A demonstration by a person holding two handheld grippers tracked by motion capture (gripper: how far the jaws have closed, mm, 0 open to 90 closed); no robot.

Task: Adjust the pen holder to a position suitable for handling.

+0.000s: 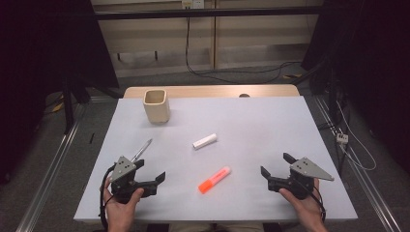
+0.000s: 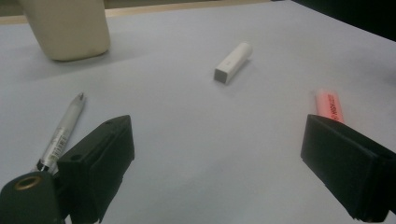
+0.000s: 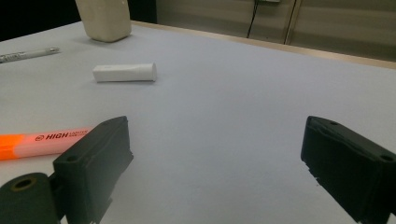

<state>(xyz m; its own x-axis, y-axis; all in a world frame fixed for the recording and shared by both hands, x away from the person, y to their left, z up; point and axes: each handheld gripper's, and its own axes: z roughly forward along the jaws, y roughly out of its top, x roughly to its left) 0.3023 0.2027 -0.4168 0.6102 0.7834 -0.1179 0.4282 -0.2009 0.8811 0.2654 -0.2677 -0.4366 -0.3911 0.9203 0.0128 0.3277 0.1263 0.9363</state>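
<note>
Now both tools gape empty, left tool (image 1: 151, 171) beside the pen (image 1: 141, 150), right tool (image 1: 276, 164) near the orange highlighter (image 1: 214, 180).

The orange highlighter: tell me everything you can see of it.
The orange highlighter lies flat on the white table, near the person's edge and between the two grippers, touched by neither. It points diagonally, its bright orange cap end toward the person and its paler pink-orange barrel toward the table's far right. It looks like smooth plastic. The right gripper view shows black print on the barrel reading HIGH, with smaller lettering beside it. The cap appears to be on. Nothing rests on or against it; the white stick lies apart, farther up.
</note>
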